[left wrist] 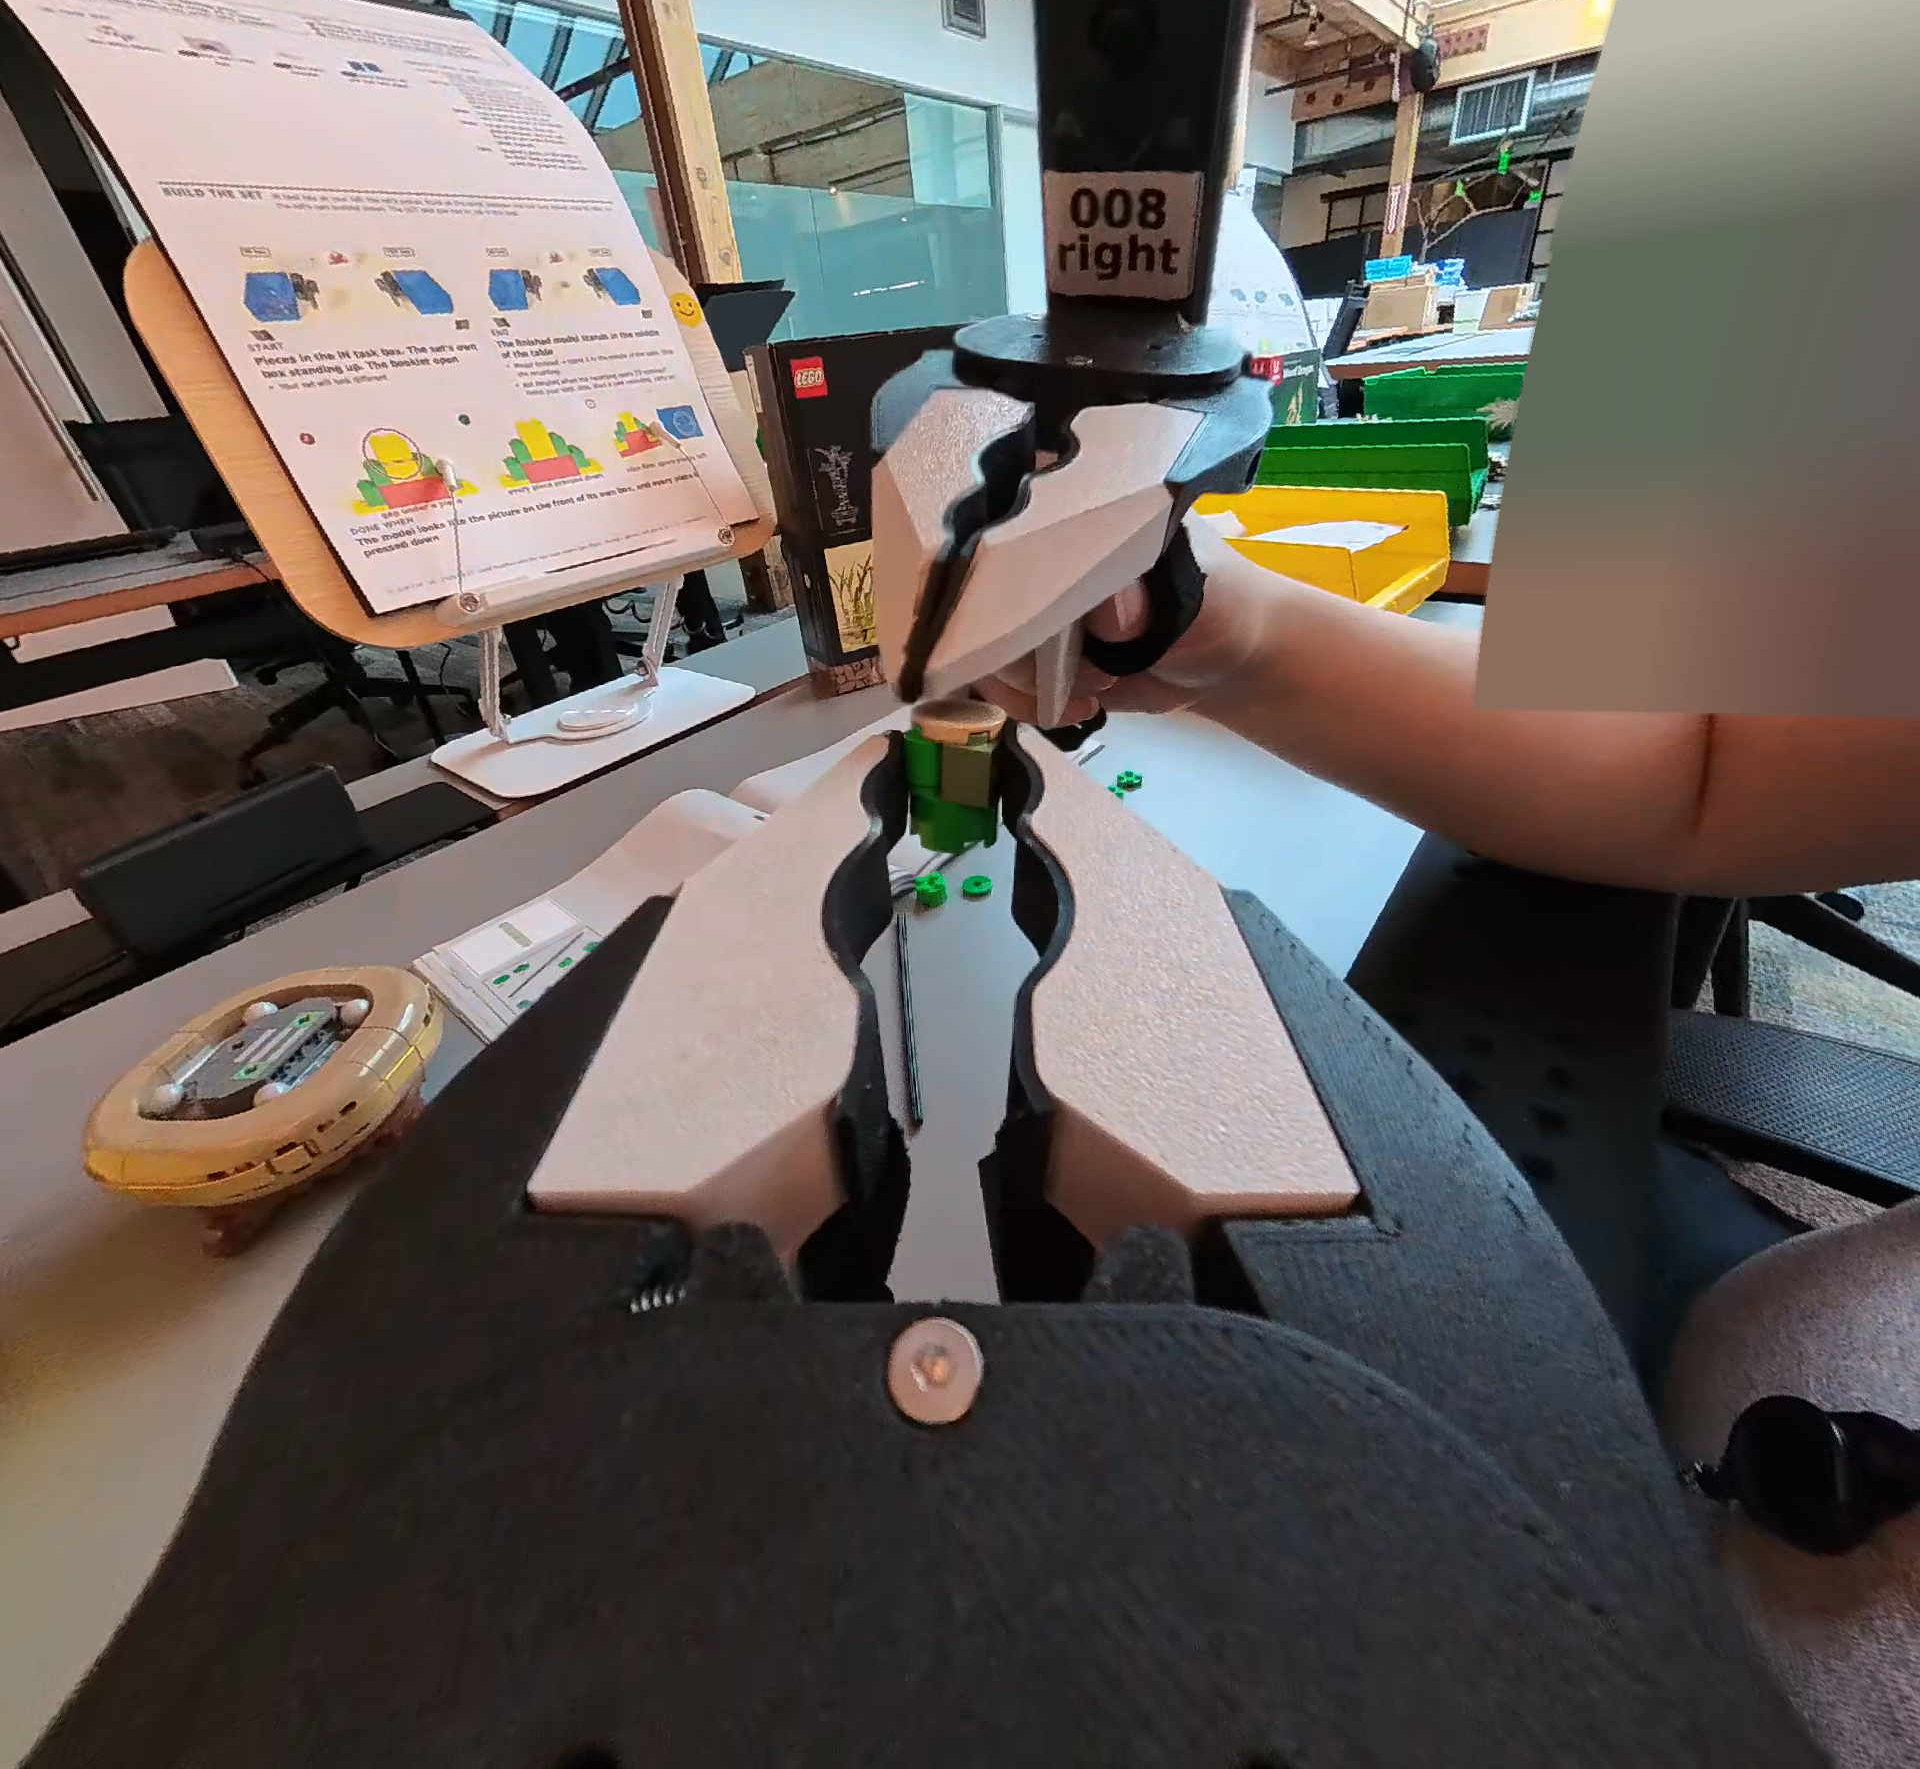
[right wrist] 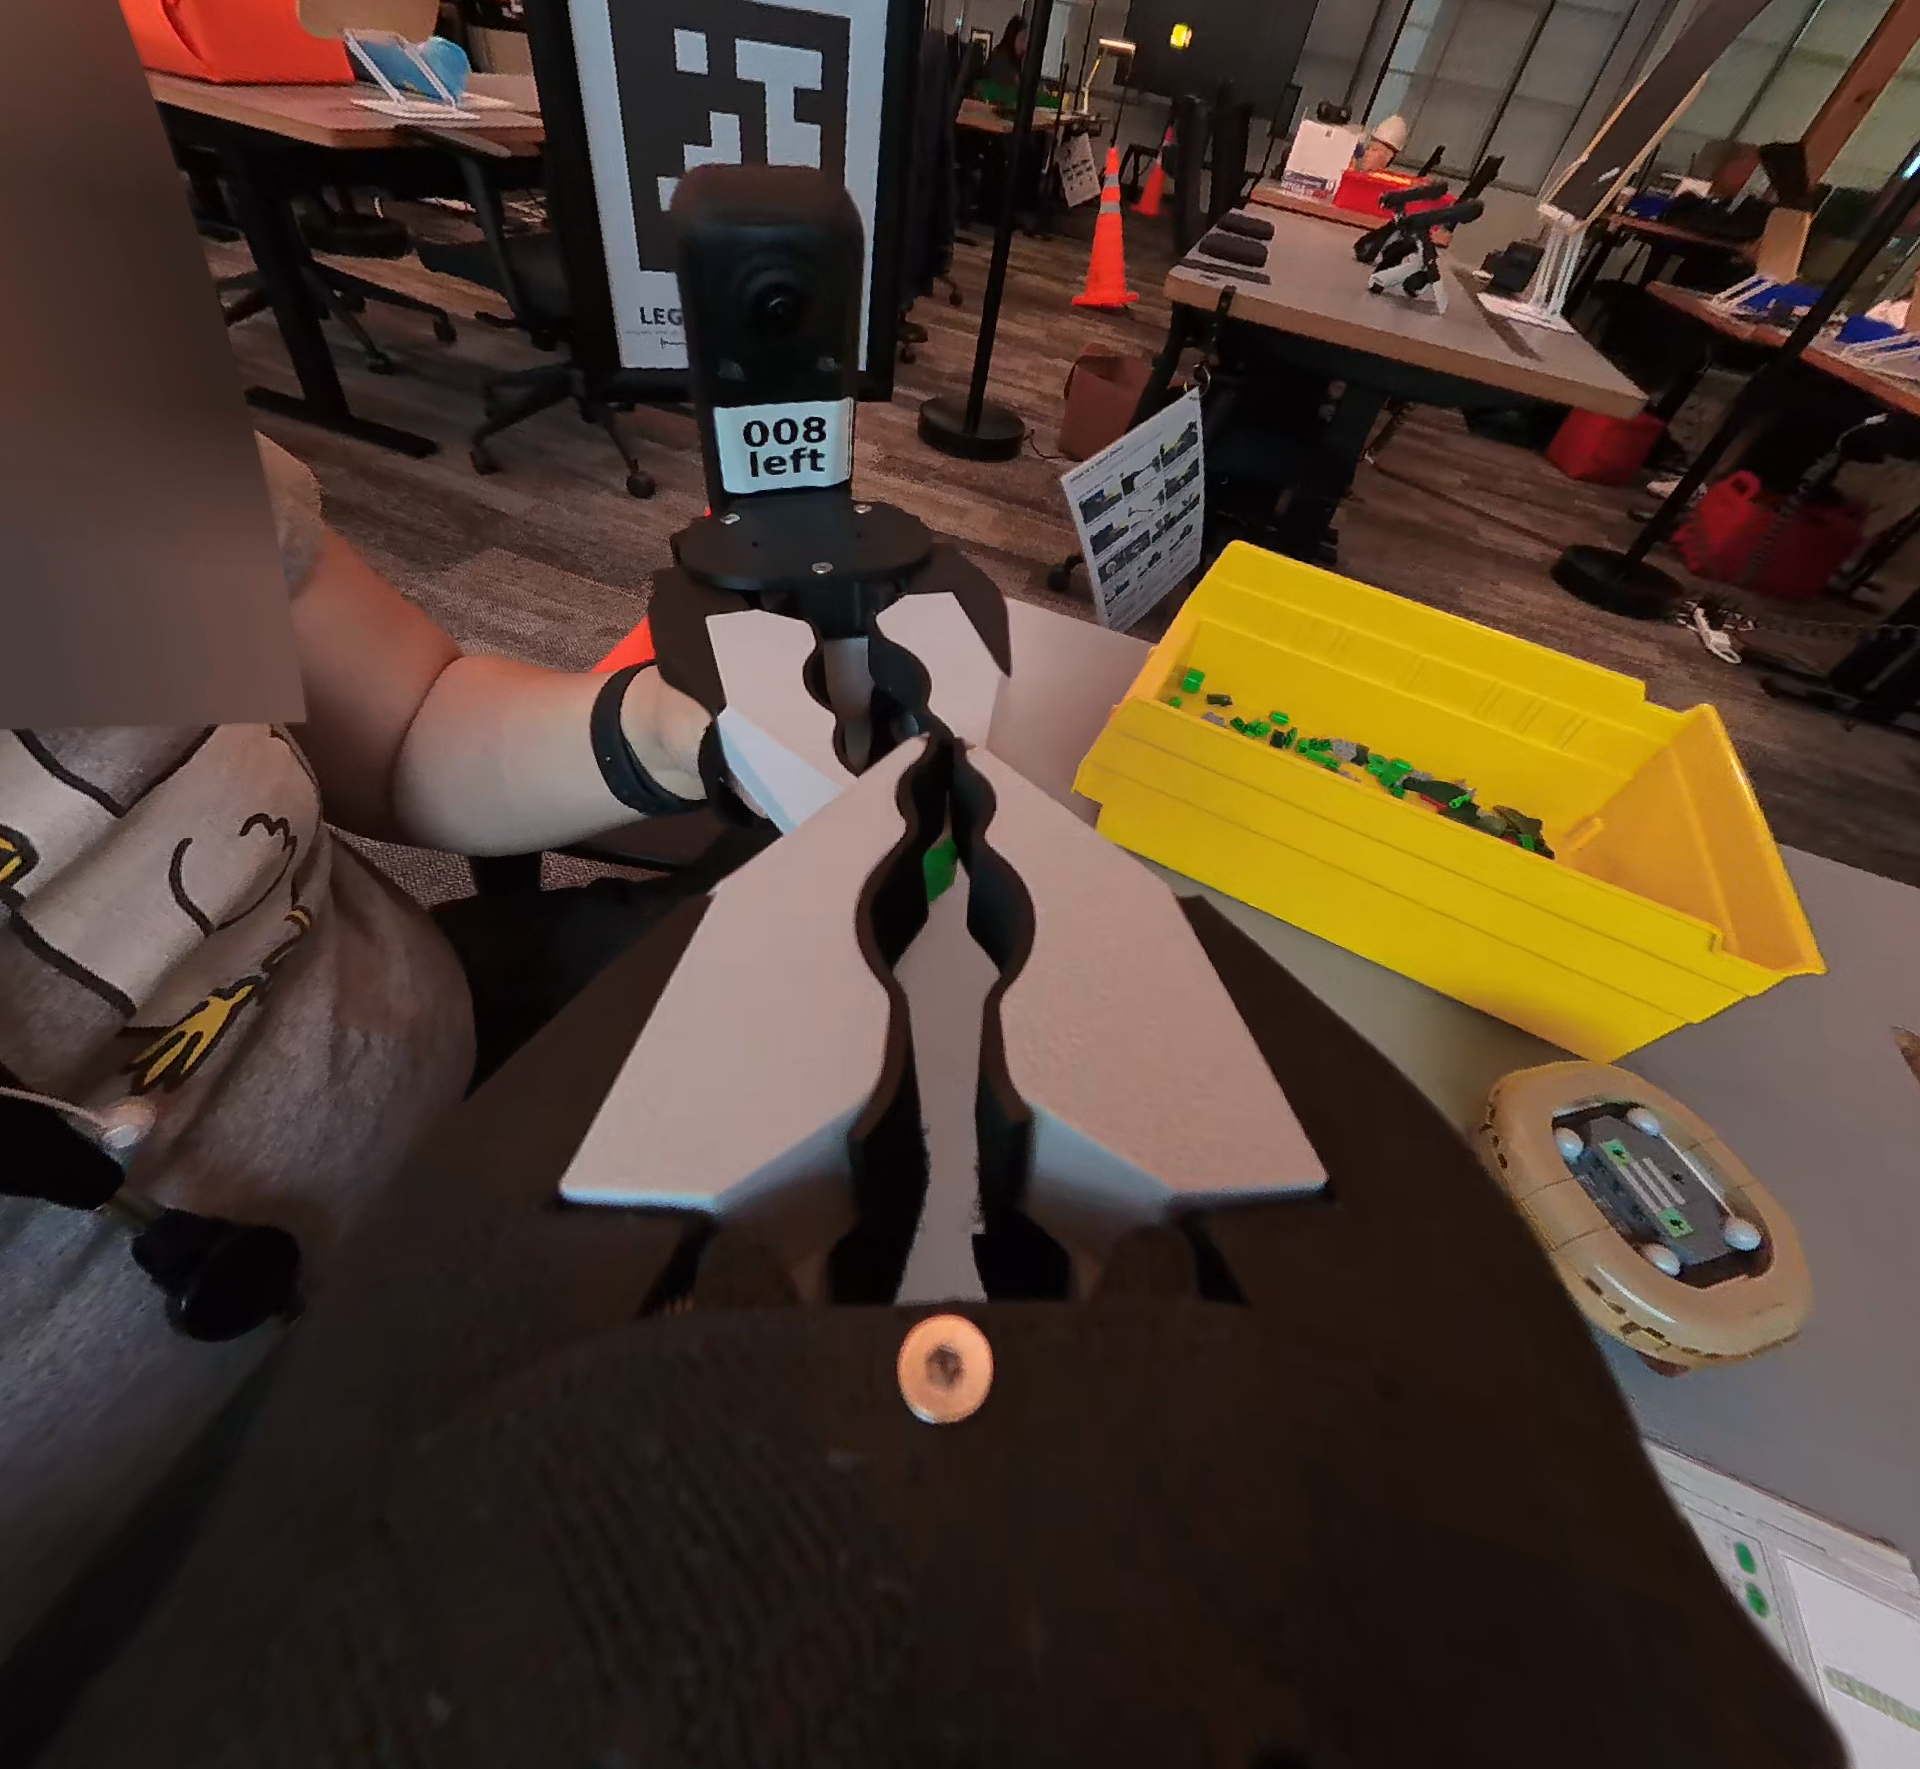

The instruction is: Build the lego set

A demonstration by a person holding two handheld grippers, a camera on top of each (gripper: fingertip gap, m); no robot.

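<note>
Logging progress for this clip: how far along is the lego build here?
Early. Done: a tan oval base stands on the table. In hand: the left tongs grip a small green stack, with the right tongs closed just above its tan cap. Left: many pieces remain in the yellow bin.

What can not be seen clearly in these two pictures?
- Right wrist view: the green brick stack is mostly hidden between the right hand-held gripper fingers.
- Left wrist view: the stack's underside is hidden by itself.
- Yellow bin: pieces too small to identify.
</note>
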